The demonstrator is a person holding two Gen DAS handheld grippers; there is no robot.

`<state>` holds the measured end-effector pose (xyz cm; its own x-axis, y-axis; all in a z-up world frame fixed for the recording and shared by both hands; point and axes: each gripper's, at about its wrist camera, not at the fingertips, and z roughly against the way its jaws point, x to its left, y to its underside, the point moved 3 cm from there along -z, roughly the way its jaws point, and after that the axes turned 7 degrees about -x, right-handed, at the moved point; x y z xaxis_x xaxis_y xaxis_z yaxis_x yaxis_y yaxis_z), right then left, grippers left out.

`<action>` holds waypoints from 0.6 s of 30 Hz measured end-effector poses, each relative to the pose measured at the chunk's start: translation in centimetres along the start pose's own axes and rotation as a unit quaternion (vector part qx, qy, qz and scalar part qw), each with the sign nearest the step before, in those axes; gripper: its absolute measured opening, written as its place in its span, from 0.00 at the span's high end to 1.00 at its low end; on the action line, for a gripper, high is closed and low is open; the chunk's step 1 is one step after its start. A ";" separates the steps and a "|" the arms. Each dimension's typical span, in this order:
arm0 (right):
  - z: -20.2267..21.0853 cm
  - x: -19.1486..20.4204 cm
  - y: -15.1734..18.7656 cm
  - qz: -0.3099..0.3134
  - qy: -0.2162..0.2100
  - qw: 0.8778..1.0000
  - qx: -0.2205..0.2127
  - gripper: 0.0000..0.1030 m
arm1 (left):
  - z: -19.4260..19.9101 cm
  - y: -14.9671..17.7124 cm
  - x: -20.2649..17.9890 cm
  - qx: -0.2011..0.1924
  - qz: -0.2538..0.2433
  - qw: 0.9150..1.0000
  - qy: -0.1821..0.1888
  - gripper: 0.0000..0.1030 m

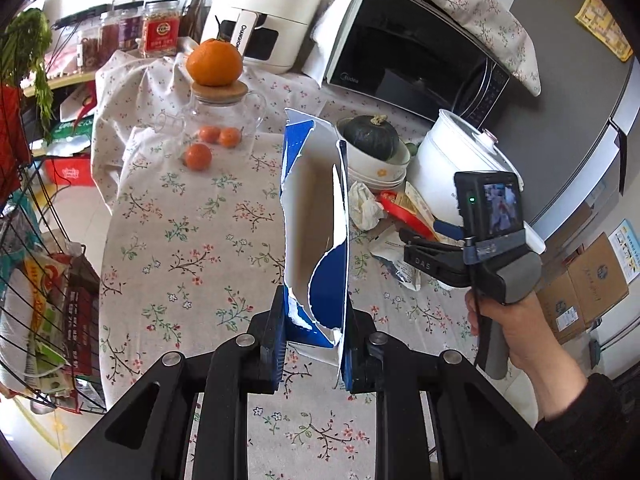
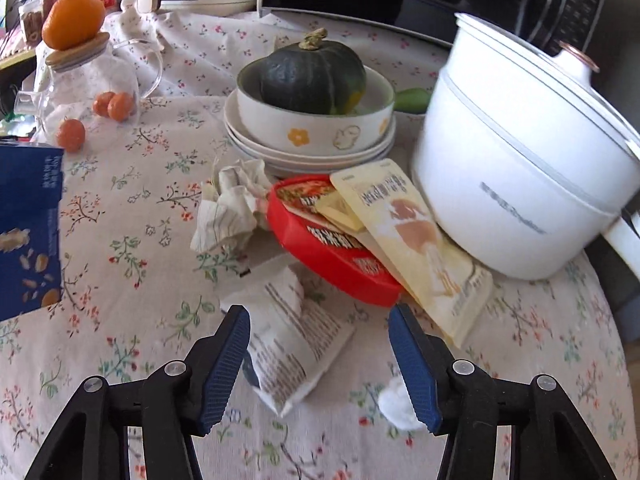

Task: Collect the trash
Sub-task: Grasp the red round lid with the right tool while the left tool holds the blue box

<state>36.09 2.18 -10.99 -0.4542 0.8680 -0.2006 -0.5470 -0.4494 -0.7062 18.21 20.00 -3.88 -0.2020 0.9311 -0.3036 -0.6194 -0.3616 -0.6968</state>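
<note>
Table (image 2: 132, 288), floral cloth, cluttered. Left gripper (image 1: 314, 354): jaws clamped on the lower end of a torn blue carton (image 1: 316, 220), held upright above the cloth with its open, ripped side toward the camera; its blue printed face also shows at the left edge of the right view. Carton judged light, thin card, already crushed and torn, so it will flex and could tear further under a hard squeeze; the present hold low across both side walls looks sound. Right gripper (image 2: 319, 354): jaws wide apart, empty, hovering low over the trash pile. Between and just ahead of its fingertips lies a white wrapper (image 2: 292, 328), printed and crinkled; judged very light, limp and somewhat slick, best pinched across a raised fold near its middle rather than scraped off the cloth. A small white scrap (image 2: 396, 402) lies by the right finger. Beyond: crumpled paper (image 2: 232, 204), soft, graspable anywhere; a red lid (image 2: 320, 248), stiff, take by the rim; a yellow packet (image 2: 424, 252) lying partly over the lid and against the white pot (image 2: 520, 160), flat, take by a free edge. Not trash: bowl (image 2: 312, 128) holding a squash (image 2: 312, 74).
</note>
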 end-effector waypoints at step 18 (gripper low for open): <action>2.2 -2.9 -3.6 -0.041 -0.021 0.998 -0.036 0.85 | -0.2 1.3 -3.5 0.024 -0.001 0.998 0.054 0.78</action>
<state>37.85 0.86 -6.34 -0.4405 0.8907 -0.1123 -0.5316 -0.3596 -0.7669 18.27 16.32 -3.83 -0.1196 0.9204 -0.3721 -0.6556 -0.3547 -0.6667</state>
